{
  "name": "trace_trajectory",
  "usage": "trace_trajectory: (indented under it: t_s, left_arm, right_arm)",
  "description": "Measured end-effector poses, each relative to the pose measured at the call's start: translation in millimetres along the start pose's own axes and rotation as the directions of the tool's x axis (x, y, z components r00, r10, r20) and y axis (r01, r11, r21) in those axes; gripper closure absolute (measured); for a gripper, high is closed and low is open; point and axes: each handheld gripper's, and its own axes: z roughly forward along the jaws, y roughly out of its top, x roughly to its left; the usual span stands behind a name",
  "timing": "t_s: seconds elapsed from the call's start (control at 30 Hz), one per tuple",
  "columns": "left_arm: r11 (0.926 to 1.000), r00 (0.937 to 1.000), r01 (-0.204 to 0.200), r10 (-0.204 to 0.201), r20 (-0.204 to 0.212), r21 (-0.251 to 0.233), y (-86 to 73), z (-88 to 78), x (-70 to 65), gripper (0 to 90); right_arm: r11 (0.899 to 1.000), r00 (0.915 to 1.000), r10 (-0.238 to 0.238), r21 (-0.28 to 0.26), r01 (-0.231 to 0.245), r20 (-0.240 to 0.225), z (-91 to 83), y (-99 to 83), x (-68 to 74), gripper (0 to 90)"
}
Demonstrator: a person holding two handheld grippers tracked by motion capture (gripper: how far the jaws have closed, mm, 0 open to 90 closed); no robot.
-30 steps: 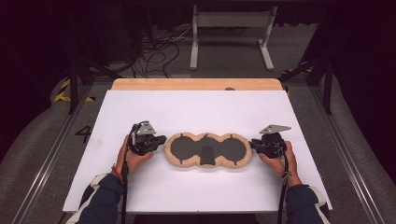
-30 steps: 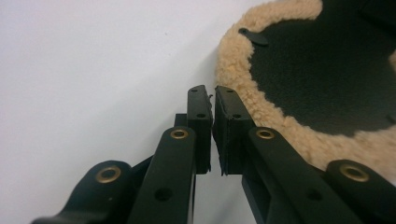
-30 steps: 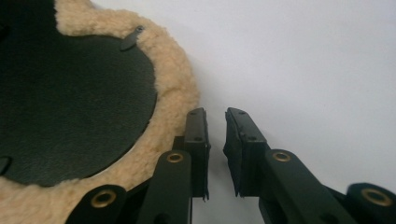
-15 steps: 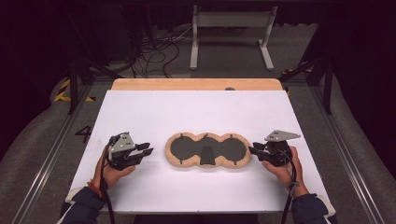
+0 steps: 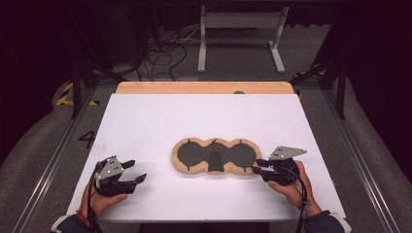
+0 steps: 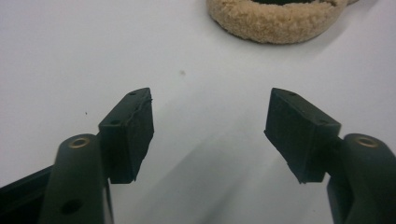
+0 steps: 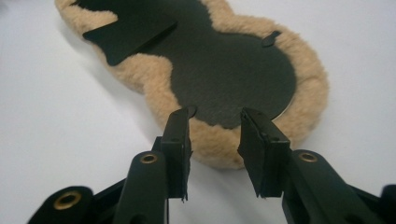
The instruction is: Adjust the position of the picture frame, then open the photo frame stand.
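Your left gripper (image 5: 131, 172) sits well left of the fleece-edged pad (image 5: 214, 156) lying flat mid-table (image 5: 145, 121), its jaws just opened wide over bare surface, while your right gripper (image 5: 261, 166) straddles the pad's right rim, jaws just parting, not pressing it.

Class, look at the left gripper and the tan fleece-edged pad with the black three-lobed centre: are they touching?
Apart. The high view shows the left gripper open, with bare white table between it and the fleece-edged pad.
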Motion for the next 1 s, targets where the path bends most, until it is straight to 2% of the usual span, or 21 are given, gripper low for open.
trace_trajectory:
  t_s: [0.1, 0.17, 0.27, 0.37, 0.43, 0.5, 0.6, 0.67, 0.73, 0.8, 1.0]
  left_arm:
    - [0.9999, 0.9998, 0.012, -0.012, -0.015, 0.009, -3.0, -3.2, -2.7, 29.7]
    - [0.9996, 0.9993, 0.021, -0.021, -0.03, 0.019, -5.5, -4.6, -3.9, 24.5]
    - [0.9994, 0.999, 0.033, -0.032, -0.032, 0.012, -6.6, -6.8, -2.2, 21.4]
    - [0.9994, 0.999, 0.034, -0.033, -0.03, 0.01, -6.6, -5.5, -0.4, 20.7]
    - [0.9993, 0.9991, 0.026, -0.025, -0.036, 0.027, -7.0, -4.5, -0.8, 19.5]
    - [0.9993, 0.9994, 0.016, -0.015, -0.031, 0.032, -6.5, -3.4, -1.7, 19.3]
    - [0.9995, 0.9994, 0.01, -0.009, -0.033, 0.03, -4.7, -2.0, -3.7, 18.8]
    - [0.9995, 0.9995, 0.007, -0.006, -0.031, 0.032, -3.8, -0.8, -4.9, 18.7]
    - [0.9992, 0.9997, -0.005, 0.006, -0.022, 0.04, -3.1, 0.4, -5.8, 18.4]
    - [0.9988, 0.9996, -0.013, 0.015, -0.025, 0.048, -2.9, 0.8, -6.5, 18.0]
    - [0.9987, 0.9997, -0.006, 0.007, -0.022, 0.05, -3.8, 1.3, -5.5, 17.3]
  right_arm:
    - [1.0, 1.0, -0.007, 0.015, 0.007, -0.005, 1.7, -1.9, 3.2, 61.1]
    - [1.0, 0.9999, -0.013, 0.02, 0.013, -0.011, 3.4, -2.0, 6.3, 59.4]
    - [1.0, 0.9995, -0.023, 0.016, 0.024, -0.019, 4.8, 0.6, 8.3, 58.3]
    - [1.0, 0.9992, -0.011, 0.011, 0.012, -0.039, 6.2, 1.0, 9.1, 58.2]
    - [1.0, 0.9989, -0.014, 0.02, 0.015, -0.046, 7.7, 0.5, 10.4, 59.0]
    - [1.0, 0.9981, -0.012, 0.019, 0.013, -0.06, 9.8, 0.5, 12.3, 63.1]
    - [1.0, 0.9979, -0.022, 0.021, 0.024, -0.062, 12.6, 0.4, 15.8, 64.7]
    - [1.0, 0.9964, -0.016, 0.015, 0.017, -0.083, 13.7, 0.2, 19.2, 68.5]
    - [1.0, 0.997, -0.02, 0.017, 0.021, -0.074, 13.2, -0.1, 22.2, 69.4]
    - [1.0, 0.9946, -0.015, 0.013, 0.016, -0.103, 13.0, -0.3, 26.0, 70.0]
    - [0.999, 0.9911, -0.042, 0.027, 0.046, -0.127, 21.0, 6.3, 40.3, 69.1]
